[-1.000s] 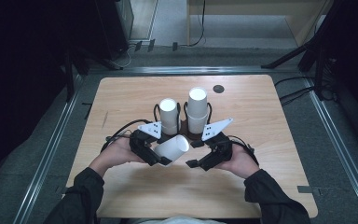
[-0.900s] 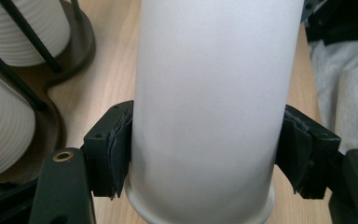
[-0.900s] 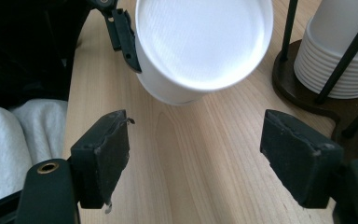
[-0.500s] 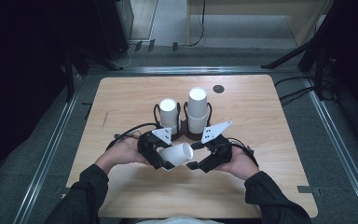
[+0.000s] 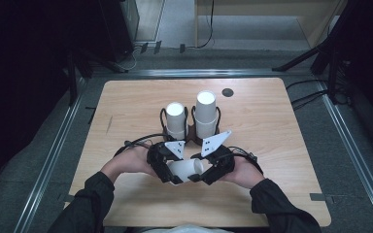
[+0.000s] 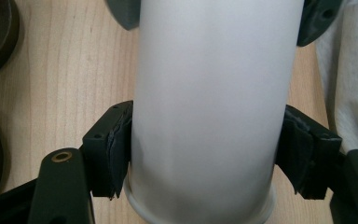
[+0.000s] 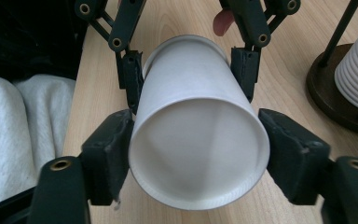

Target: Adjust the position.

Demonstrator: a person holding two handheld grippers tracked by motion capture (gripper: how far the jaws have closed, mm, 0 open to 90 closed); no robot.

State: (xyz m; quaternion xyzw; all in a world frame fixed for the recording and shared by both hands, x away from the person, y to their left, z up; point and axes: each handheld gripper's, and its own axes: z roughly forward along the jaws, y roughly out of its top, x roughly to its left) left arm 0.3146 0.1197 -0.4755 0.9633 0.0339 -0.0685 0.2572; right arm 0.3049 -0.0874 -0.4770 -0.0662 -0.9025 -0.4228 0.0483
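A white paper cup [image 5: 187, 168] lies on its side just above the table, between the two hands. My left gripper [image 5: 169, 171] is shut on its base end, and both pads press the cup's wall [image 6: 205, 116]. My right gripper [image 5: 208, 171] faces it. Its jaws have just been closing with the cup between them, and the pads now touch the cup [image 7: 196, 126] at its open mouth. In the right gripper view the left gripper [image 7: 189, 74] grips the far end of the cup.
Two stacks of white cups [image 5: 176, 120] [image 5: 206, 114] stand upside down on dark wire stands just behind the hands. One stand [image 7: 335, 93] is at the right in the right gripper view. A small dark disc [image 5: 228, 92] lies near the wooden table's [image 5: 281, 126] far edge.
The left gripper has carried the cup down and nearer the right gripper. The right jaws have closed in on the cup's mouth end.
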